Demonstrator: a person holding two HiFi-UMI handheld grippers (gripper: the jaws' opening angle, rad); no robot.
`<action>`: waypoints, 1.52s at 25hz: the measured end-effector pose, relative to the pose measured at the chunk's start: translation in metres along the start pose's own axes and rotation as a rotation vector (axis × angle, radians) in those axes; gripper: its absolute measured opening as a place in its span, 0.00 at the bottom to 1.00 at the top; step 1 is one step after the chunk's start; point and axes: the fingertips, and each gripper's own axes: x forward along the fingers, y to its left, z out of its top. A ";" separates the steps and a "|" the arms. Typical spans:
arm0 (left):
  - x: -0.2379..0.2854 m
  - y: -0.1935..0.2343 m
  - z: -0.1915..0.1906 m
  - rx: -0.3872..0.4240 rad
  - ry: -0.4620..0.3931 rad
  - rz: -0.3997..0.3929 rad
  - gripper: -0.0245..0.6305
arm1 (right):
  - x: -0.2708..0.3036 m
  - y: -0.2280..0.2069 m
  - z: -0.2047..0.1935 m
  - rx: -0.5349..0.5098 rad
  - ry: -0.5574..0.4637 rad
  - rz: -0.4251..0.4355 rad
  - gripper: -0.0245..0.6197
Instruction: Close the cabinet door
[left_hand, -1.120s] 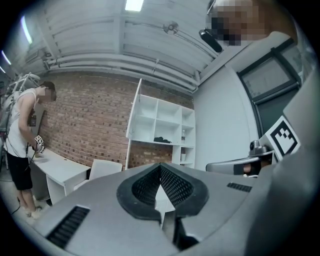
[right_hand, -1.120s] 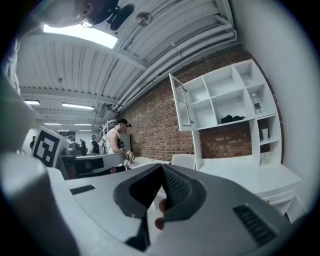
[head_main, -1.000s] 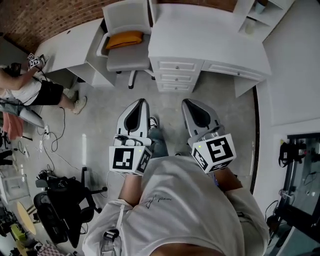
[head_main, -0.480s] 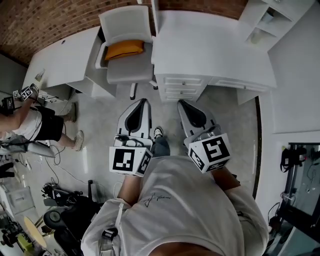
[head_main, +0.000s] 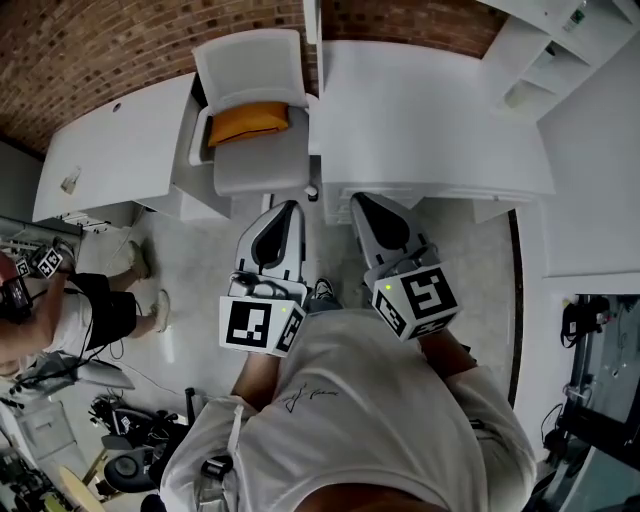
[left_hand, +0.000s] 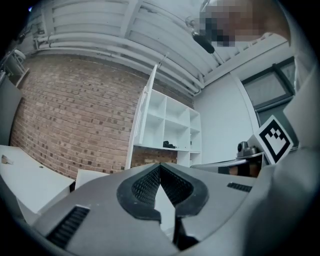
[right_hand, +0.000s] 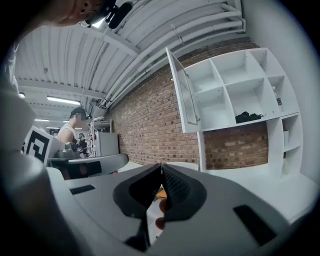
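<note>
The white wall cabinet (right_hand: 240, 90) hangs above the desk, with open shelf compartments and a dark item on one shelf. Its door (right_hand: 181, 95) stands swung open to the left of the shelves. In the left gripper view the same door (left_hand: 145, 112) shows nearly edge-on beside the shelves (left_hand: 172, 125). In the head view the shelves (head_main: 540, 60) sit at the top right. My left gripper (head_main: 290, 207) and right gripper (head_main: 358, 200) are held side by side in front of the desk, well below the door. Both are shut and hold nothing, as their own views confirm for the left gripper (left_hand: 160, 165) and the right gripper (right_hand: 161, 165).
A white desk (head_main: 430, 120) stands straight ahead against the brick wall (head_main: 130, 50). A white chair with an orange cushion (head_main: 250, 120) stands to its left, beside another white desk (head_main: 110, 150). A person (head_main: 60, 310) stands at the far left among cables and gear.
The view has moved closer to the desk, so the drawer fronts are now hidden under the desktop. Both grippers stay shut and side by side. The person at the left has shifted down the frame.
</note>
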 end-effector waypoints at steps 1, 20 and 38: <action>0.003 0.006 0.002 0.000 -0.003 -0.010 0.06 | 0.008 0.001 0.003 -0.001 -0.004 -0.007 0.08; 0.052 0.041 0.007 0.015 -0.025 -0.071 0.06 | 0.072 -0.024 0.069 -0.075 -0.144 -0.045 0.08; 0.086 0.067 0.006 0.030 -0.023 0.075 0.06 | 0.156 -0.080 0.126 -0.121 -0.212 -0.042 0.14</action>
